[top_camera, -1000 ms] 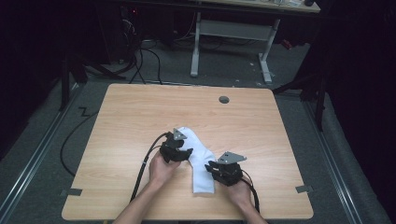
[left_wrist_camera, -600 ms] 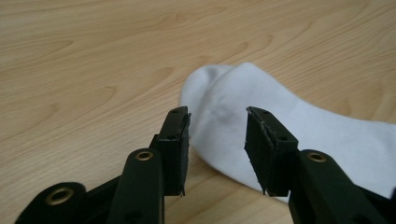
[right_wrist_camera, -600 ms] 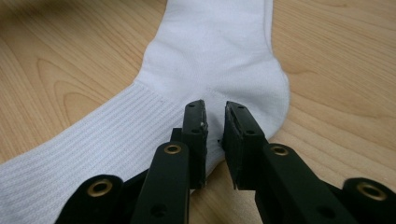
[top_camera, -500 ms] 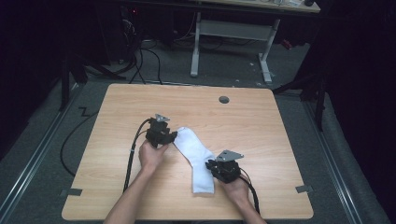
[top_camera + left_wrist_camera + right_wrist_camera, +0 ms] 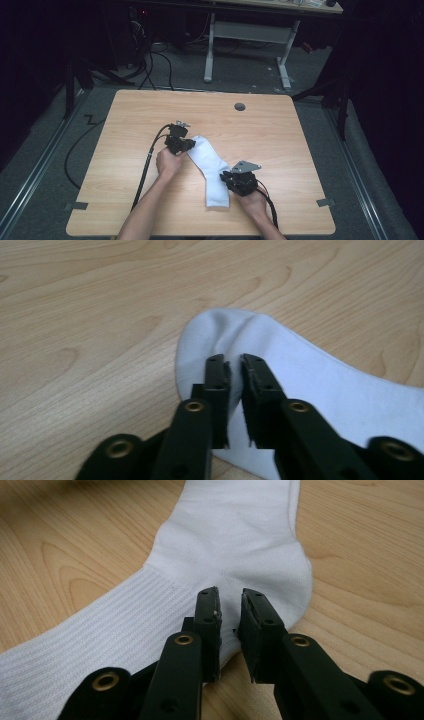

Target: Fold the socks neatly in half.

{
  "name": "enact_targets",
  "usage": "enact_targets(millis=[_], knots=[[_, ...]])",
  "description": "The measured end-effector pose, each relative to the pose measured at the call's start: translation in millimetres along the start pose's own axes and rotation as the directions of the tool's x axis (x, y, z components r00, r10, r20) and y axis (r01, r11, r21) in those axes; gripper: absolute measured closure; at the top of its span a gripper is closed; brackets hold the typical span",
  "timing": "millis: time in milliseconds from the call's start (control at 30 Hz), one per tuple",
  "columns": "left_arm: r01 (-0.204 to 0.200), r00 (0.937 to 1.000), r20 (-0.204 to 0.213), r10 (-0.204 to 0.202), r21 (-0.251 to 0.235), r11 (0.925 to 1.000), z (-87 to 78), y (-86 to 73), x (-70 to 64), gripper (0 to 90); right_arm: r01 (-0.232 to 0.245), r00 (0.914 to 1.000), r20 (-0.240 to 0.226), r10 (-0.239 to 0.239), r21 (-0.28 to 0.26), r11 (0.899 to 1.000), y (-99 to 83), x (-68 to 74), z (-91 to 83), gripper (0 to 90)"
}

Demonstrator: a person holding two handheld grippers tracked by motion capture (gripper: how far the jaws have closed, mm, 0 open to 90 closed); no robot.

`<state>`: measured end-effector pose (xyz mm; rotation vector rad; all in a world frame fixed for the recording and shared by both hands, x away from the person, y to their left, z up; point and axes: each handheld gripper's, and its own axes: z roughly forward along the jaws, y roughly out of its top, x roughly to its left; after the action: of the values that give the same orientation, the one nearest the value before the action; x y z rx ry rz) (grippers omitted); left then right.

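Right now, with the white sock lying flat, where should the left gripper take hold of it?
Grip the rounded toe end of the white sock, coming in low from the table's left. That end bulges up in a soft ridge just ahead of the left gripper, giving the jaws a fold to pinch; elsewhere it lies flat.

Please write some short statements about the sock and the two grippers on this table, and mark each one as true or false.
1. The white sock lies flat on the wooden table. True.
2. The left gripper is over the sock's ribbed cuff. False: it is at the rounded toe end.
3. The right gripper is at the heel bend. True.
4. The sock is rolled into a ball. False: it is spread out.
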<state>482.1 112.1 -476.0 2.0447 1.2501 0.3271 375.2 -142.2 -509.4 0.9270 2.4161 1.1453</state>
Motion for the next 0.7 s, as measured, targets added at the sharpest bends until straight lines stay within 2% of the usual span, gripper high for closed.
enact_targets(millis=[133, 233, 300, 367, 433, 500, 600, 700], knots=[[-0.049, 0.9979, -0.046, 0.045, -0.089, 0.9948, -8.5, 5.3, -8.1, 86.0, 0.001, 1.0000, 0.000, -0.001, -0.003, 1.000, -0.5, 0.1, -0.1, 77.9], [-0.056, 0.9949, -0.089, 0.047, -0.104, 0.9930, -6.0, 7.2, -7.3, 83.1, 0.009, 1.0000, 0.003, -0.009, -0.002, 1.000, -0.4, 0.4, -0.1, 77.9], [-0.050, 0.9934, -0.108, 0.039, -0.099, 0.9938, -0.9, 6.0, -4.8, 77.8, 0.014, 0.9999, 0.005, -0.014, -0.002, 1.000, -0.4, 0.6, 0.0, 77.9], [-0.039, 0.9948, -0.097, 0.032, -0.076, 0.9964, 5.9, 3.3, -3.3, 73.1, 0.014, 0.9999, 0.005, -0.014, -0.002, 1.000, -0.4, 0.5, 0.0, 77.9], [-0.040, 0.9943, -0.101, 0.034, -0.062, 0.9973, 8.5, 1.3, -2.9, 62.2, 0.014, 0.9999, 0.005, -0.014, -0.002, 1.000, -0.4, 0.6, -0.1, 77.9], [-0.012, 0.9956, -0.094, 0.005, -0.073, 0.9972, 8.7, -0.6, 0.3, 56.5, 0.014, 0.9999, 0.004, -0.014, -0.002, 1.000, -0.4, 0.6, -0.1, 77.9], [0.035, 0.9961, -0.078, -0.041, -0.080, 0.9962, 8.1, -1.3, 6.3, 51.4, 0.010, 1.0000, 0.001, -0.010, -0.001, 1.000, -0.4, 0.3, -0.2, 77.9], [0.028, 0.9958, -0.085, -0.033, -0.060, 0.9978, 12.7, -2.3, 7.9, 50.4, 0.015, 0.9999, 0.000, -0.015, 0.001, 1.000, -0.2, 0.4, -0.1, 77.9]])
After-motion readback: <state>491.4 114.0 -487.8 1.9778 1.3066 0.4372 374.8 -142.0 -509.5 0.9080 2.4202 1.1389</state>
